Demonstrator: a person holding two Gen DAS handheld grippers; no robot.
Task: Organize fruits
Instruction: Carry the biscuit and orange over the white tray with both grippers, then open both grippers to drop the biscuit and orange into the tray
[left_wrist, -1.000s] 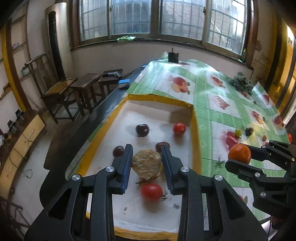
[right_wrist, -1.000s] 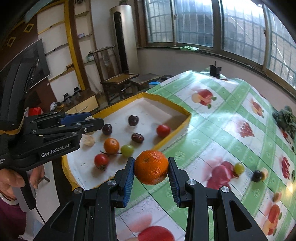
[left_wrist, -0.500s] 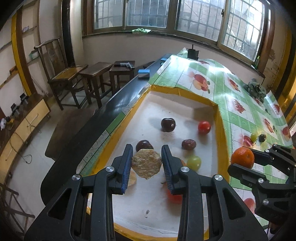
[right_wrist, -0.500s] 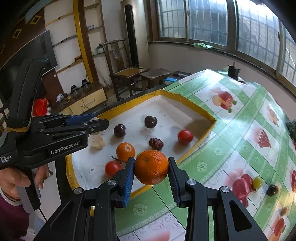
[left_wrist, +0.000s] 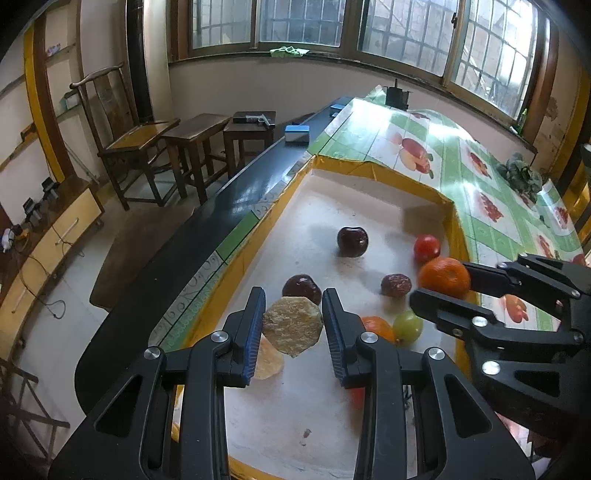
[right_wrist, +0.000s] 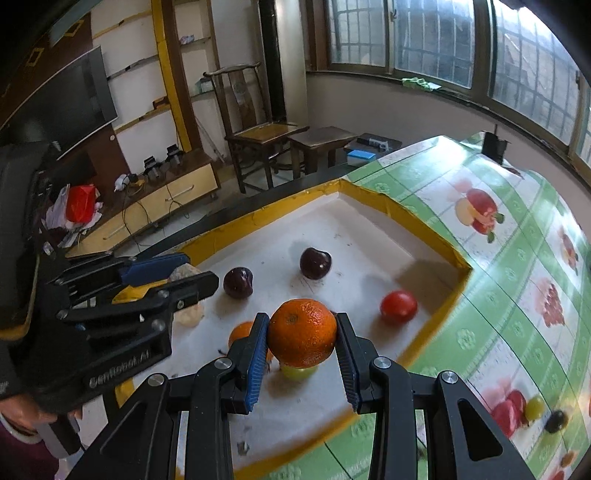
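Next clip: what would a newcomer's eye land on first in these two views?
Probably the bright orange mandarin clamped in the right gripper, hanging above the white, yellow-rimmed tray. Next, the rough tan, flat-sided chunk pinched in the left gripper over the tray's near left part. Below lie loose fruits, such as a dark cherry-like fruit and a small red tomato by the right wall.

right gripper (right_wrist: 301, 338): clamped on orange (right_wrist: 302, 332)
position: over yellow-rimmed tray (right_wrist: 402, 218)
left gripper (right_wrist: 192, 273): pinching a beige chunk (right_wrist: 180, 272)
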